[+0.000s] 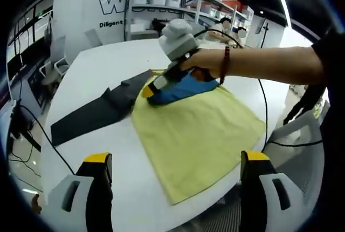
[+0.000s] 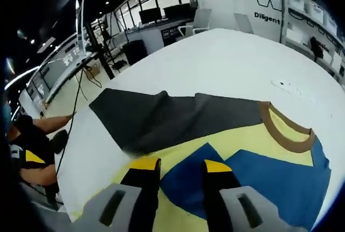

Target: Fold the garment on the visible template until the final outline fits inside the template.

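Garment (image 2: 253,151) spread flat on the white surface (image 2: 226,59), right gripper (image 2: 180,163) low over it.

Right gripper's yellow-tipped jaws stand narrowly apart, holding nothing, just above the blue panel (image 2: 269,175) near the brown collar (image 2: 285,129); whether the tips touch the cloth I cannot tell. A dark grey sleeve (image 2: 161,116) stretches beyond. In the left gripper view, the left gripper (image 1: 175,159) hangs wide open, off the yellow cloth's (image 1: 199,135) near edge, while a person's hand (image 1: 202,62) holds the right gripper.
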